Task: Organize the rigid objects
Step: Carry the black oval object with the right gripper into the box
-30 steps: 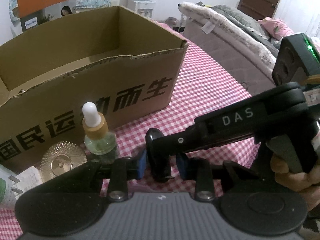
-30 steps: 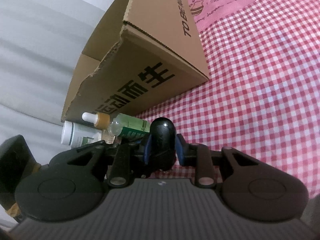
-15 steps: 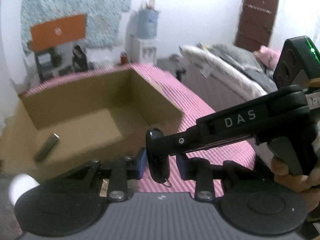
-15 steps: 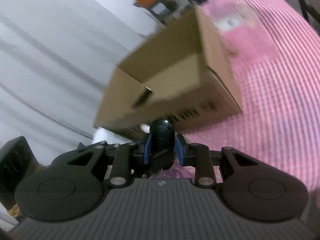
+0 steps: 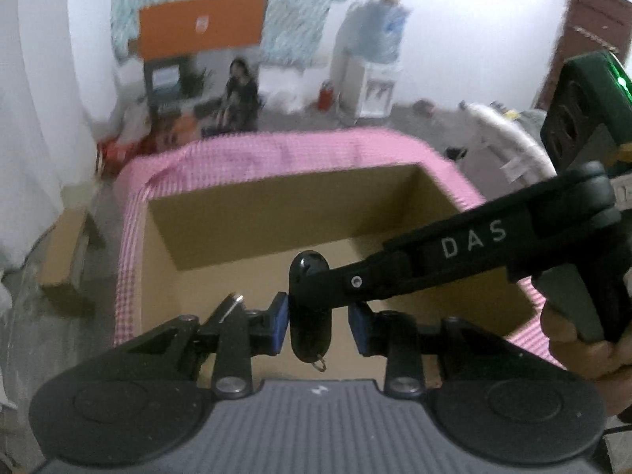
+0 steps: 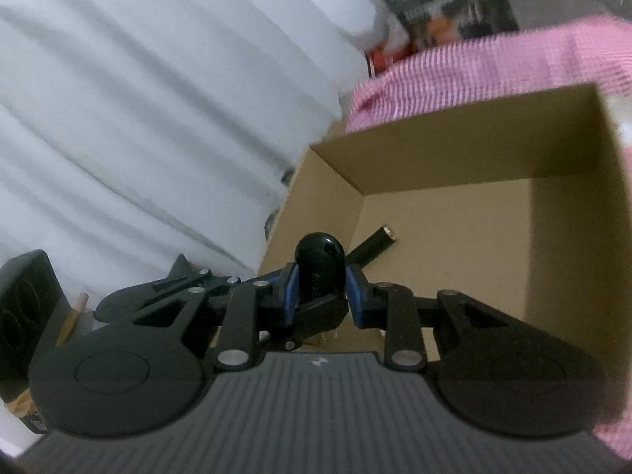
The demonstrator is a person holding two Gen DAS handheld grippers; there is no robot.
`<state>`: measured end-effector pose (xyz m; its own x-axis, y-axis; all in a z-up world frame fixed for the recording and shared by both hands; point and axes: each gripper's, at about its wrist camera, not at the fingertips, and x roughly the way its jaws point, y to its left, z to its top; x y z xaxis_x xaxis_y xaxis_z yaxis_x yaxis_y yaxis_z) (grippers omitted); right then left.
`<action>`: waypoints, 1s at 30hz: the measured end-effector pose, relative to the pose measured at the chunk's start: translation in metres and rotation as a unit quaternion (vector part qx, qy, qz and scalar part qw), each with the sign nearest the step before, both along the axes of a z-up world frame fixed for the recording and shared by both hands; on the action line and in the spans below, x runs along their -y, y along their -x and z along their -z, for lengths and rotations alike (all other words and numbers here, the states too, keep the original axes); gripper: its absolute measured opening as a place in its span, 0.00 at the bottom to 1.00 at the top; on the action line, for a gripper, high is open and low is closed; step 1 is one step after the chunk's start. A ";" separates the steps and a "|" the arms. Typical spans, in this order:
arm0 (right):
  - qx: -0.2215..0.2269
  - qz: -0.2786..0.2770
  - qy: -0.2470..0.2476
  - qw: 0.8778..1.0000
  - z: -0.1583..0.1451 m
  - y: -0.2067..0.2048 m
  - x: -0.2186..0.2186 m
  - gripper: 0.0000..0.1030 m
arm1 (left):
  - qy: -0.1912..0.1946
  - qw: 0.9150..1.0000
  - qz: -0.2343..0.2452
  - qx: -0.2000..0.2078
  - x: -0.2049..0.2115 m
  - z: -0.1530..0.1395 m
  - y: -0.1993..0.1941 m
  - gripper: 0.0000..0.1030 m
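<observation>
Holding a black key fob (image 6: 319, 272) between my right gripper (image 6: 319, 296)'s blue pads (image 6: 289, 296), I have those jaws nearly closed and clamped on its sides. In the left wrist view the same fob (image 5: 310, 308) hangs at the frame's centre, between my left gripper (image 5: 318, 322)'s pads (image 5: 278, 324); narrow gaps show on both sides, so I cannot tell whether they press it. Behind it, filling the middle of both frames, sits the open cardboard box (image 6: 442, 158) on a pink checked cloth (image 5: 245, 162). A dark stick-shaped thing (image 6: 375, 243) lies on the box floor.
</observation>
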<state>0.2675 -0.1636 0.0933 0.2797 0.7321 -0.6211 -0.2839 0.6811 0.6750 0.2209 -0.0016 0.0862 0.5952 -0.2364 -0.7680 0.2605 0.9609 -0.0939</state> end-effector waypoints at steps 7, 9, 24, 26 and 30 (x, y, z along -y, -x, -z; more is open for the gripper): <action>-0.089 -0.035 0.019 0.995 0.051 -0.041 -0.027 0.25 | -0.015 0.997 -0.009 -0.072 -0.022 0.037 -0.032 0.33; -0.105 -0.043 0.022 0.993 0.060 -0.048 -0.030 0.26 | -0.025 0.996 -0.009 -0.084 -0.023 0.043 -0.034 0.33; -0.155 -0.062 0.023 0.986 0.096 -0.065 -0.051 0.26 | -0.031 0.997 -0.011 -0.072 -0.020 0.039 -0.030 0.61; -0.151 -0.057 0.020 0.987 0.094 -0.064 -0.047 0.26 | -0.022 0.998 -0.012 -0.065 -0.021 0.033 -0.028 0.63; -0.134 -0.047 0.011 0.990 0.080 -0.058 -0.034 0.28 | -0.001 0.999 -0.013 -0.042 -0.024 0.018 -0.021 0.70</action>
